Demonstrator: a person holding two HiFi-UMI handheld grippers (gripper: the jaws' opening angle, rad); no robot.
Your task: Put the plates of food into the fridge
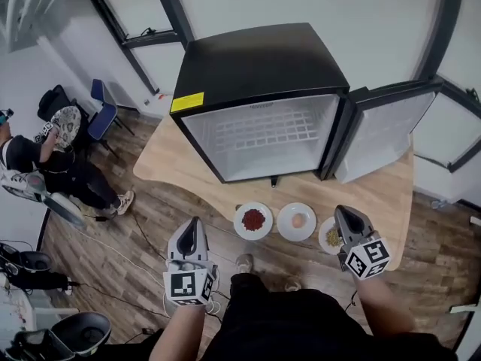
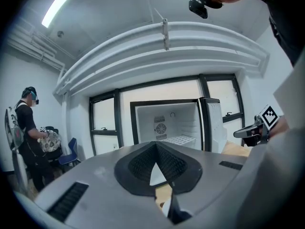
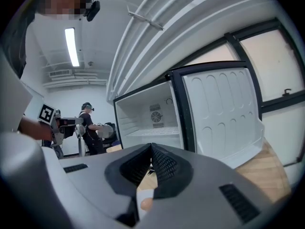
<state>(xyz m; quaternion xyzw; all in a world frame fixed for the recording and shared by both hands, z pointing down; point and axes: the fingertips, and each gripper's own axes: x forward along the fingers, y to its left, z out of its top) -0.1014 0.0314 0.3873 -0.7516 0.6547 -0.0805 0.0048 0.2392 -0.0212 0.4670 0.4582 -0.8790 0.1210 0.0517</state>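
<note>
A black mini fridge (image 1: 259,138) stands on the wooden table (image 1: 383,198) with its door (image 1: 383,130) swung open to the right and a bare white wire shelf inside. Three white plates lie in a row near the table's front edge: red food (image 1: 253,220), an egg (image 1: 297,221), and greenish food (image 1: 328,237), the last partly hidden by my right gripper (image 1: 342,211). That gripper is shut and holds nothing. My left gripper (image 1: 192,222) hangs left of the plates, off the table edge, shut and holding nothing. Both gripper views face the fridge (image 2: 167,123) (image 3: 147,123).
A person (image 1: 45,164) sits at the far left beside a blue chair (image 1: 101,110). Cables and dark equipment (image 1: 60,333) lie on the wood floor at lower left. Dark-framed windows line the back wall.
</note>
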